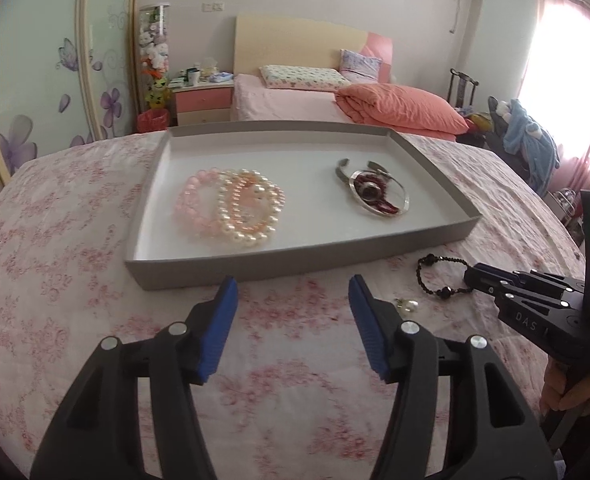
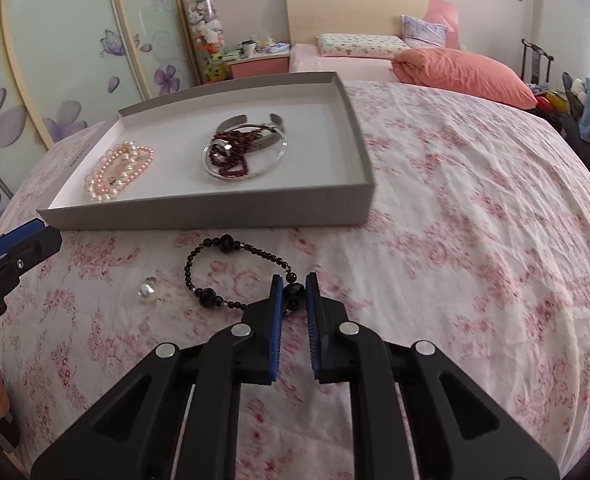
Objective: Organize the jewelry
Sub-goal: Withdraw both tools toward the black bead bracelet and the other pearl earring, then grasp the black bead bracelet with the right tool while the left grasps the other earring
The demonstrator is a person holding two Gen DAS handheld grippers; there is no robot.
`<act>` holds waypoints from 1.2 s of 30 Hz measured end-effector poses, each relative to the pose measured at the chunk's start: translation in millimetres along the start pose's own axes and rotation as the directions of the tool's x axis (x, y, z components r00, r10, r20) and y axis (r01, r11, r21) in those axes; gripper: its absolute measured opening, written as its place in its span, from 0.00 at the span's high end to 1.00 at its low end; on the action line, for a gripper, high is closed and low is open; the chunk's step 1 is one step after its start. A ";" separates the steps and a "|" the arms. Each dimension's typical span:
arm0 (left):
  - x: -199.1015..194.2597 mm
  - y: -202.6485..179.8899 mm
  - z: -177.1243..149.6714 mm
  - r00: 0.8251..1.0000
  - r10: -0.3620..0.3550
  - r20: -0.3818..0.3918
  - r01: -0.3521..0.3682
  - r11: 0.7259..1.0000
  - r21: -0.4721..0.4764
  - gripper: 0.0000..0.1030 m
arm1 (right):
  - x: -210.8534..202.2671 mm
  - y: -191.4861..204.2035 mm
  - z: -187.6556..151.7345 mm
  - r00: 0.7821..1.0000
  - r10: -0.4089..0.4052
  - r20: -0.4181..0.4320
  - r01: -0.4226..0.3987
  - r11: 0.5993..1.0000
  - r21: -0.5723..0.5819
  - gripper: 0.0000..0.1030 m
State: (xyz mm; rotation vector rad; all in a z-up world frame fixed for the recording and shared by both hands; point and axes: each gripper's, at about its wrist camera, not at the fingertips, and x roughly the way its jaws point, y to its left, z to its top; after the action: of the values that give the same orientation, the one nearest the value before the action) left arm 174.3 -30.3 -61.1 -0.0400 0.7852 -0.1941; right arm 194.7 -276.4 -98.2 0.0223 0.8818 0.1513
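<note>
One bead between claw pads

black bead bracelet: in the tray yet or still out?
Out. The black bead bracelet lies on the floral bedspread before the grey tray, right gripper pinching one bead.

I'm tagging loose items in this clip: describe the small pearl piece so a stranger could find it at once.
Start at the grey tray on the floral bedspread. On the cloth in front of the tray lies a black bead bracelet; the pearl piece sits just left of it. It is a single white pearl with a small metal fitting, not a strand.
</note>
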 end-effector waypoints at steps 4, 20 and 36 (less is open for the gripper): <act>8.1 -25.7 -2.4 0.999 -0.042 -0.027 0.043 0.998 0.055 0.43 | -3.1 -14.5 -0.9 0.998 -0.056 0.005 0.056 0.997 0.058 0.88; 50.0 -81.1 -5.6 0.992 -0.038 -0.122 0.058 0.985 0.165 0.55 | -4.1 -21.2 -2.6 0.997 -0.071 0.005 0.071 0.994 0.081 0.88; 44.6 -31.0 -7.3 0.987 0.105 -0.122 -0.093 0.990 0.103 0.86 | -1.2 -0.7 -0.6 1.000 -0.015 -0.003 0.015 1.000 0.015 0.88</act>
State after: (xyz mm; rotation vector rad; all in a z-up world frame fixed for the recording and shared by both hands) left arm 195.0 -68.8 -94.1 0.1041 0.9018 -0.1414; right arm 193.5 -277.3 -97.7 0.0298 0.8859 0.1310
